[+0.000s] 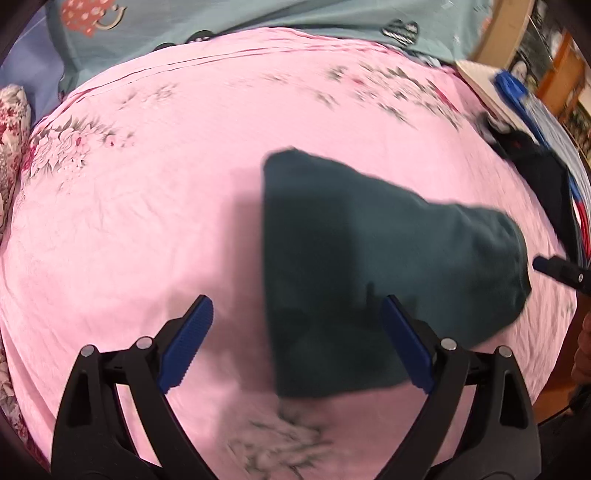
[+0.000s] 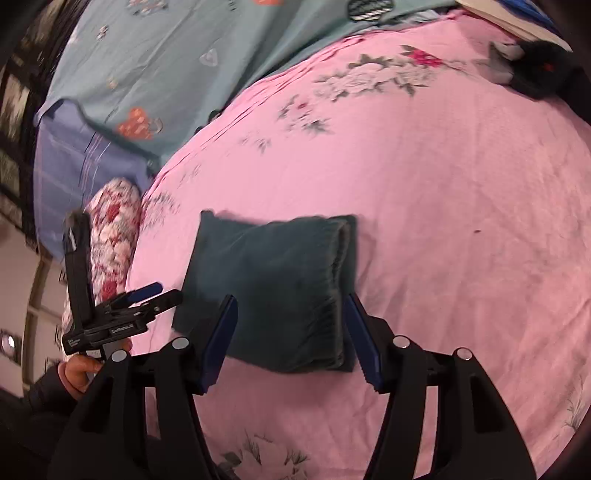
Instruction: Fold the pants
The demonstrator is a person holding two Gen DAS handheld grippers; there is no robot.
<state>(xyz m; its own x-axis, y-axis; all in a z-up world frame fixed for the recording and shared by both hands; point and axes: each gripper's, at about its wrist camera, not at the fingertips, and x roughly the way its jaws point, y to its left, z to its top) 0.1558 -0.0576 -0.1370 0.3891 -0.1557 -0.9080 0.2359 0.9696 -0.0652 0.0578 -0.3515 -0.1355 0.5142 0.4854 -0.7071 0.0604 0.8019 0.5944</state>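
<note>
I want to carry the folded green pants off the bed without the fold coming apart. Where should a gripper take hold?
Grip the folded pants at the thick stacked edge where the ribbed waistband lies, coming in from that side, low over the pink bedspread. All layers meet there, so one pinch probably holds the bundle together.

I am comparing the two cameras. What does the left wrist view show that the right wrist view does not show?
Only the left wrist view: the left gripper from behind, jaws wide open, nothing between them. Only the right wrist view: the right gripper from behind, open above the pants; the hand holding the left gripper; the purple sheet. Both: the folded dark green pants on the pink floral bedspread, the teal blanket, and the floral pillow.
</note>
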